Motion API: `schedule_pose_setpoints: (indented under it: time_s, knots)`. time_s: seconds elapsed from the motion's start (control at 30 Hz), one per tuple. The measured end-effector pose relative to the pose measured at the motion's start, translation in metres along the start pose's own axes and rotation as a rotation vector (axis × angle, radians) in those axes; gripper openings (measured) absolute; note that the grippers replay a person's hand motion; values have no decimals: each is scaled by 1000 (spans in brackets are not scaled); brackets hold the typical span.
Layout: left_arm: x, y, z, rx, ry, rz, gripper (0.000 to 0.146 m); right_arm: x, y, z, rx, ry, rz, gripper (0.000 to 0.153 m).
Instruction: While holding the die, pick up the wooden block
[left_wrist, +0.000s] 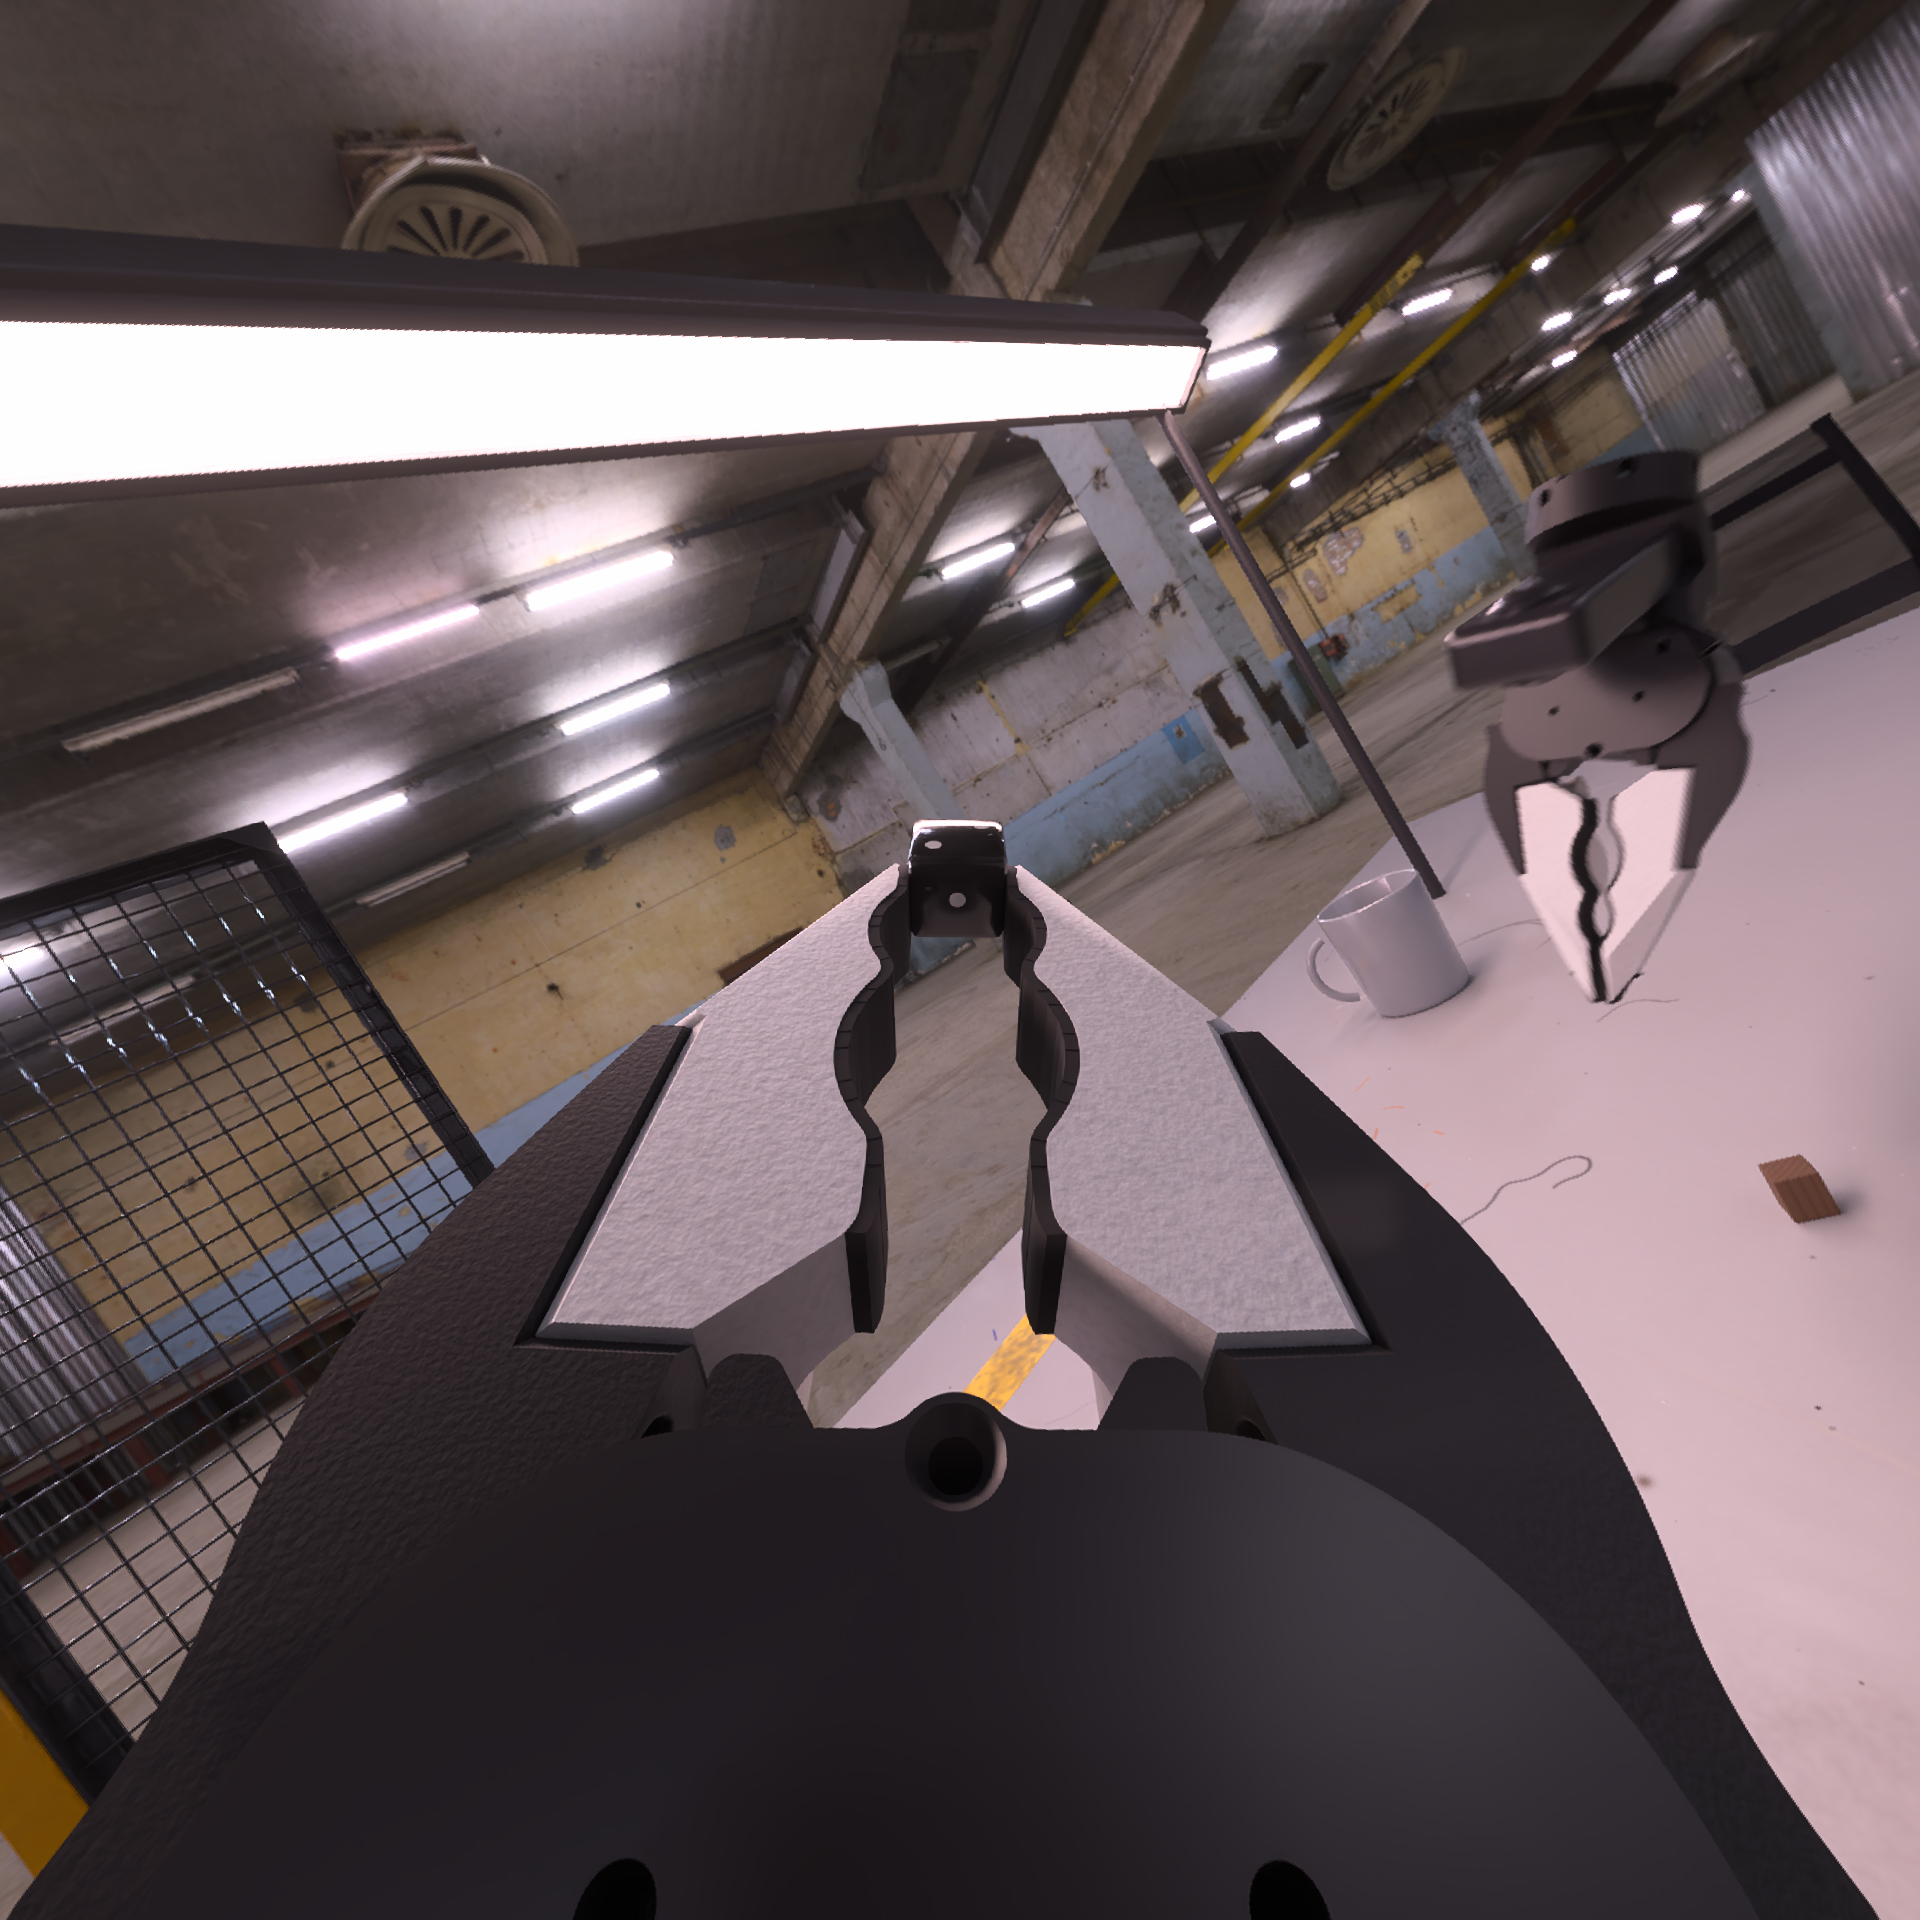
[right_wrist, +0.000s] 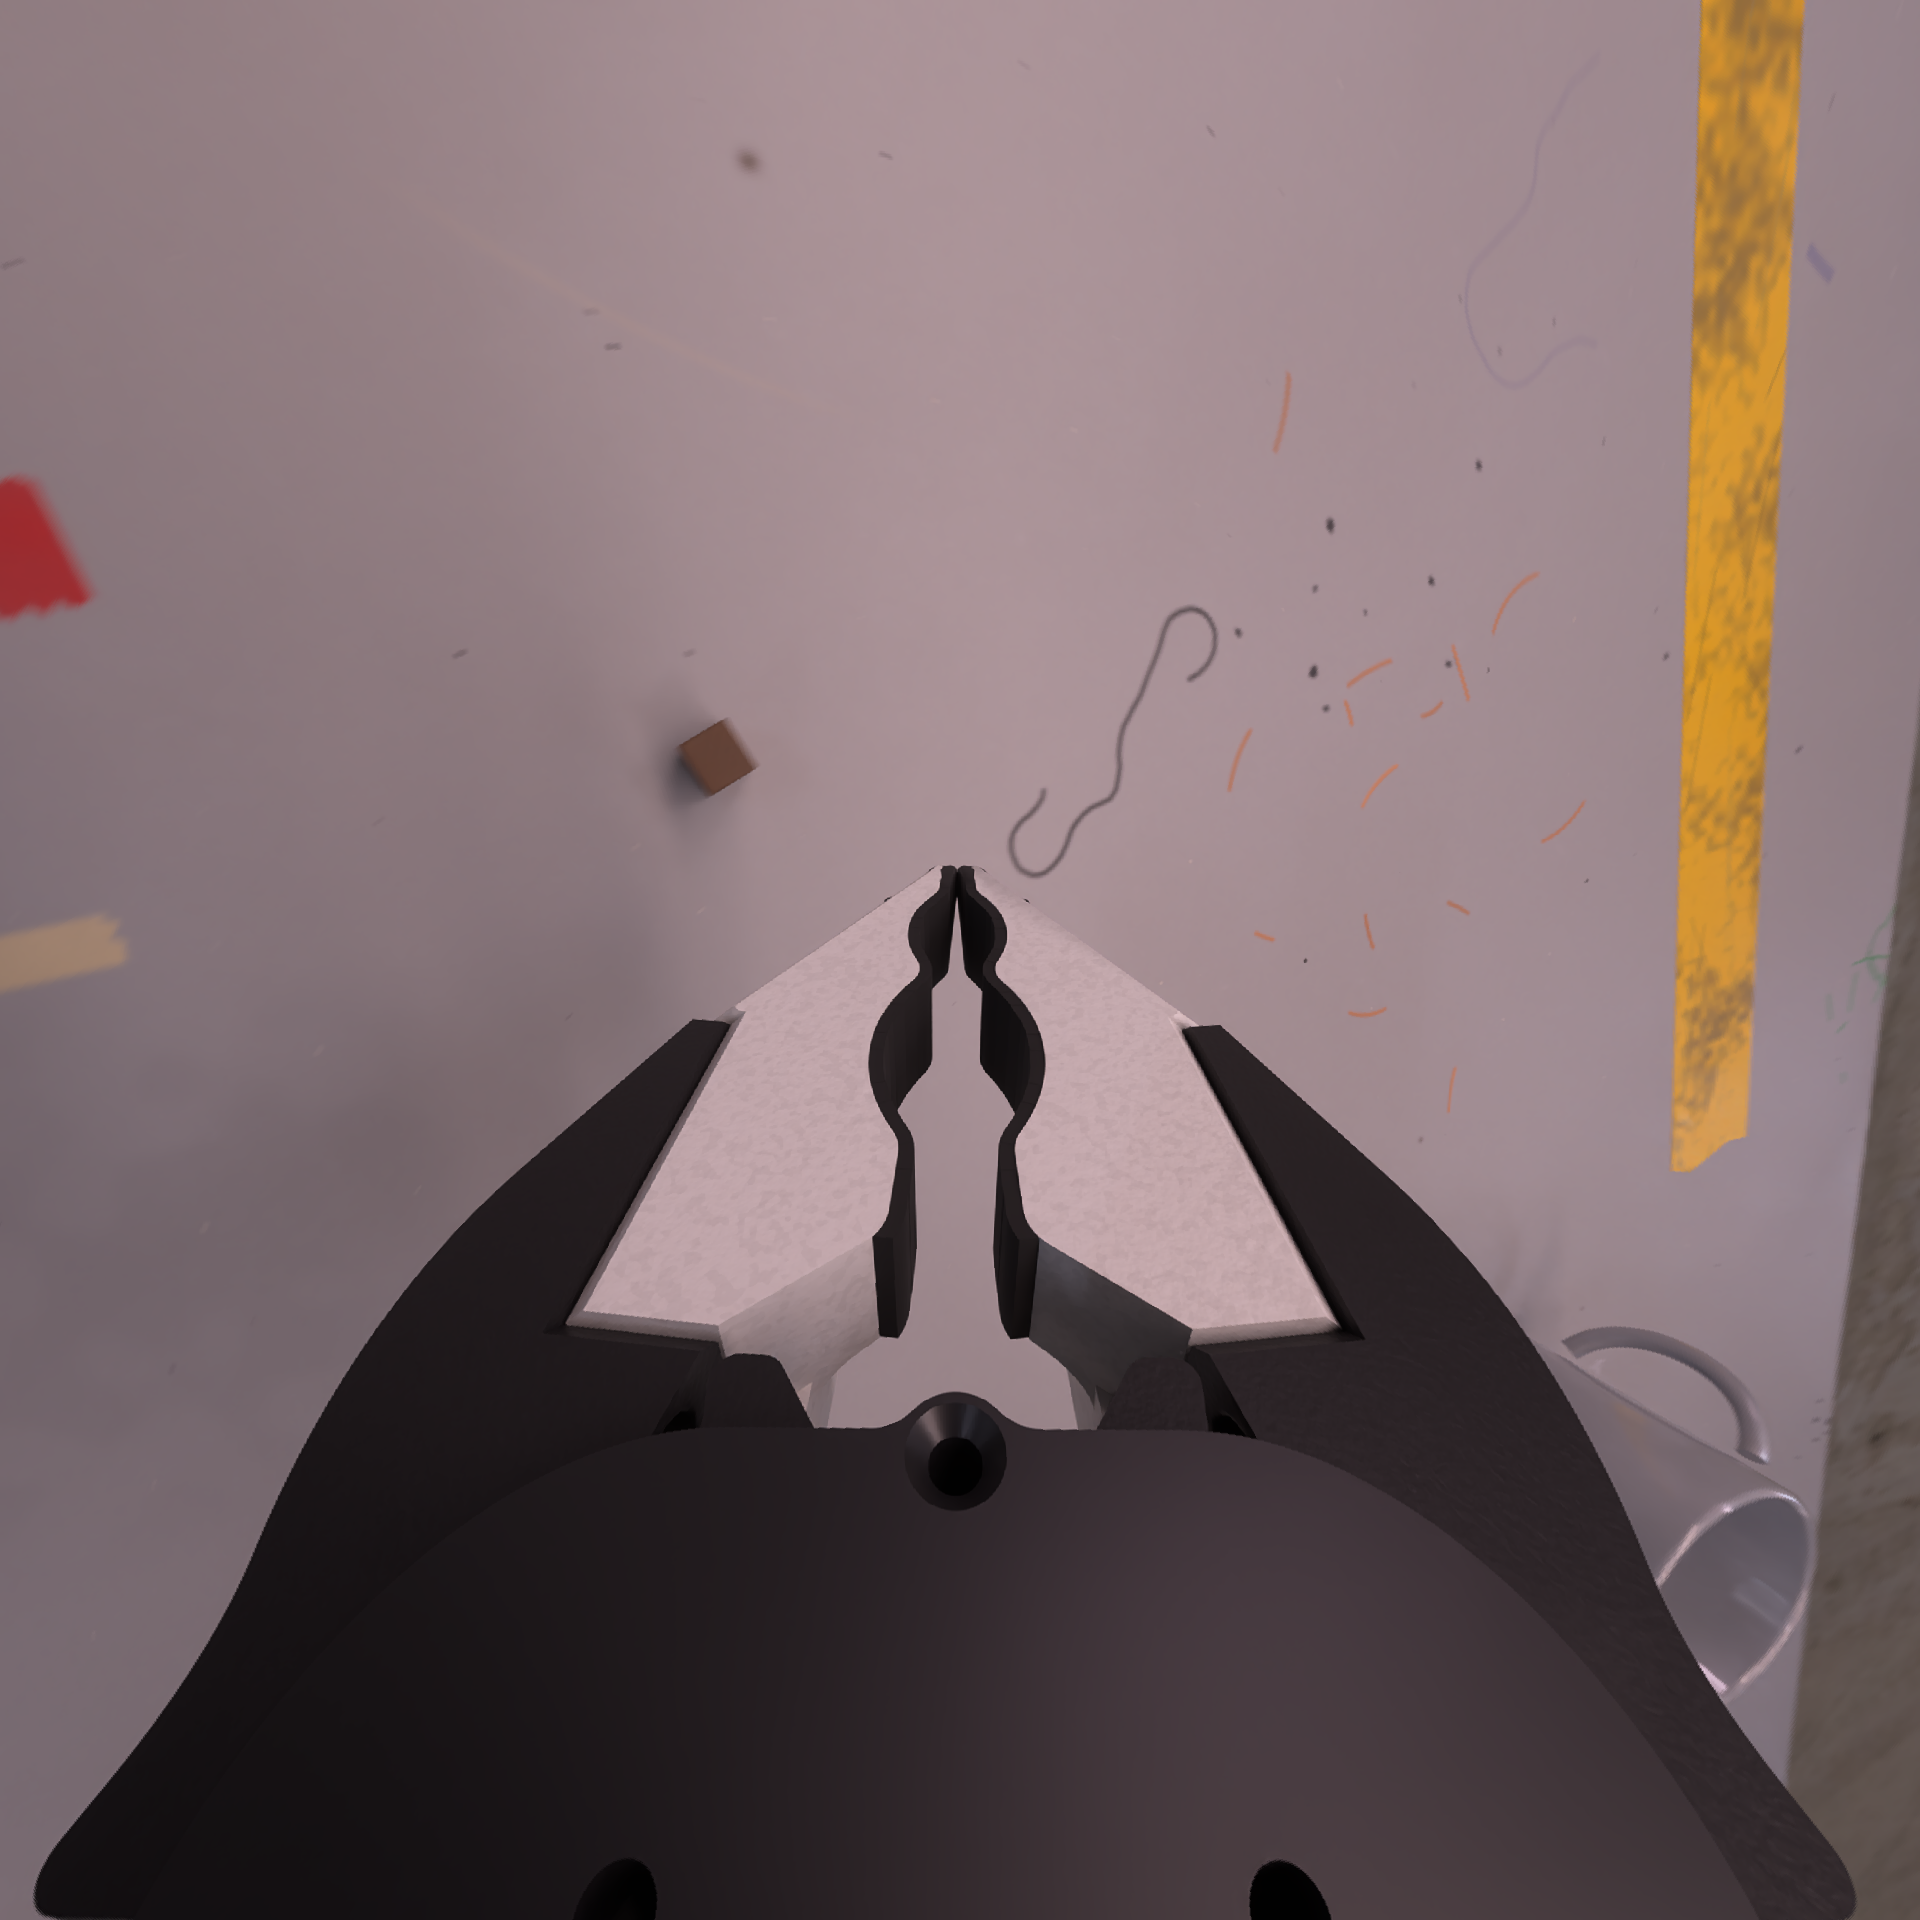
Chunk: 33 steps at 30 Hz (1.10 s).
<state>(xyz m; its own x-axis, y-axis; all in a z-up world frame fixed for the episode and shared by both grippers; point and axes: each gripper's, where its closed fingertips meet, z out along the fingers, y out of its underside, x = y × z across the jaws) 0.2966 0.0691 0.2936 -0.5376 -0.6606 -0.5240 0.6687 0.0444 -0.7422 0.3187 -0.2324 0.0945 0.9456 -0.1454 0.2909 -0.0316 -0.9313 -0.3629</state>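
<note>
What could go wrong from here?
1. The right gripper is shut with nothing in it; unless it opens first, it may knock the block away instead of gripping it.
2. The left gripper holds the die only at the very tips of its fingers; a jolt could drop it.
3. The mug stands near the right gripper and could be bumped.

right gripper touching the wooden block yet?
Apart. In the right wrist view the right gripper is shut, and bare table lies between its tips and the wooden block, up and to the left. The left wrist view agrees.
</note>
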Motion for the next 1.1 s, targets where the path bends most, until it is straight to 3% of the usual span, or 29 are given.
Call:
schedule_pose_setpoints:
  time_s: [0.17, 0.27, 0.33, 0.43, 0.57, 0.83, 0.93, 1.1]
  knots:
    - [8, 9, 5, -28, 24, 6, 16, 3, -3, 31, -59, -104, 62, 0]
    - [9, 13, 5, -40, 31, 10, 16, -36, -10, 23, 52, -323, -150, 3]
    - [8, 16, 5, -40, 33, -2, 16, -54, -15, 22, 144, -392, -284, 9]
    - [7, 20, 4, -41, 36, -18, 16, -64, -15, 33, 170, -452, -312, 18]
    - [5, 21, 4, -45, 32, -14, 16, -63, -6, 51, 92, -431, -404, 19]
    - [5, 20, 4, -45, 38, -7, 16, -64, 4, 71, 69, -448, -418, 14]
    - [4, 18, 3, -44, 32, -2, 16, -57, 7, 67, 40, -409, -412, 14]
    - [-1, 14, 1, -50, 6, 23, 16, -36, -12, 28, 177, -281, -306, 14]
